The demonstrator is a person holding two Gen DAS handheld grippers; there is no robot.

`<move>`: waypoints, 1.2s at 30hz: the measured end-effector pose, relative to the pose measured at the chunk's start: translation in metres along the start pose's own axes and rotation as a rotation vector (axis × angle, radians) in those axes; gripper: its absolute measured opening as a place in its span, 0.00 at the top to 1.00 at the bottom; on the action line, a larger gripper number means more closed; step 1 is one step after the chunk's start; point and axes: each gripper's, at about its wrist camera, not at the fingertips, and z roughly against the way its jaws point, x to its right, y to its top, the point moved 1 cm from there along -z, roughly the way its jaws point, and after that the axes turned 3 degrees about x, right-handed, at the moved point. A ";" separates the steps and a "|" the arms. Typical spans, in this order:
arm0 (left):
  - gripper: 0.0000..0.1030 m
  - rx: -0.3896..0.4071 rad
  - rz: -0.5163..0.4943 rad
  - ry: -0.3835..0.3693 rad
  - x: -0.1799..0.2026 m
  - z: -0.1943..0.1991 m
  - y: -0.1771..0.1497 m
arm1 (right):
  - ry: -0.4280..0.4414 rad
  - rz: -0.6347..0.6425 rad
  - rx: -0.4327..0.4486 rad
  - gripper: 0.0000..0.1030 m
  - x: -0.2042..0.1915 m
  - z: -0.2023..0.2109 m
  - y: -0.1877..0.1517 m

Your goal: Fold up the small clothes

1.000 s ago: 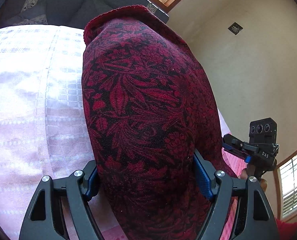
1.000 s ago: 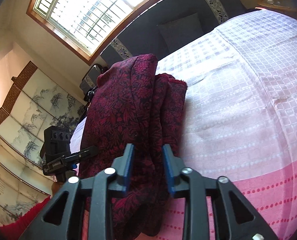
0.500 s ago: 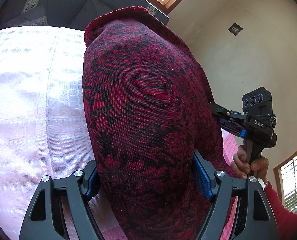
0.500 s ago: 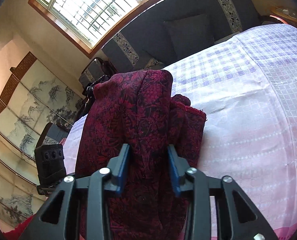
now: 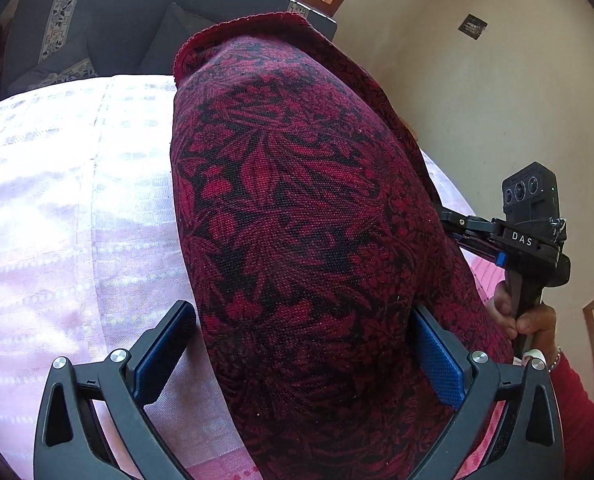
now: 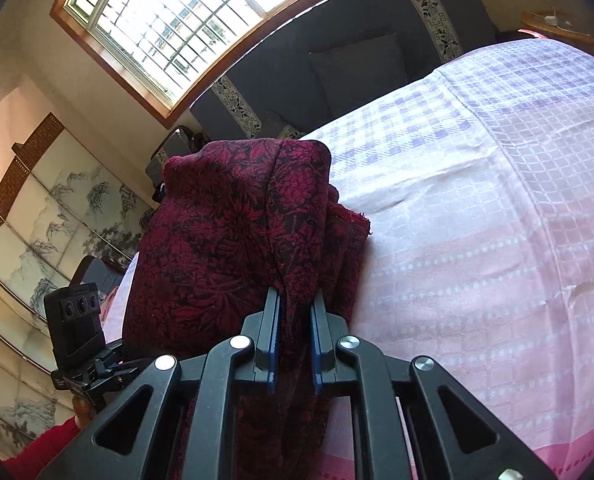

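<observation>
The left gripper (image 5: 301, 354) is opening; its left pad stands clear of the red patterned cloth (image 5: 297, 220) between its fingers. The cloth hangs above the pink bedspread (image 6: 477, 260). The right gripper (image 6: 295, 332) is closing, pinching a cloth fold.

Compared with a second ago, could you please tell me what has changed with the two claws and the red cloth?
The left claw has let go: its jaws are opening, and the left pad now stands clear of the red floral cloth. The right claw has pushed further in and is closing on a fold of that cloth, where before it only straddled it. The cloth stays draped over the pink checked bedspread.
</observation>
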 end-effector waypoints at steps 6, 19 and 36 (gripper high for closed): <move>0.02 0.006 -0.023 0.020 0.005 -0.001 -0.003 | -0.036 0.000 0.007 0.69 -0.005 0.002 -0.003; 0.03 0.003 -0.022 0.007 0.001 -0.001 -0.001 | 0.183 -0.175 -0.159 0.49 0.027 -0.018 -0.016; 0.03 0.001 0.074 -0.131 -0.022 0.014 0.003 | 0.270 -0.179 -0.147 0.65 0.037 -0.015 -0.024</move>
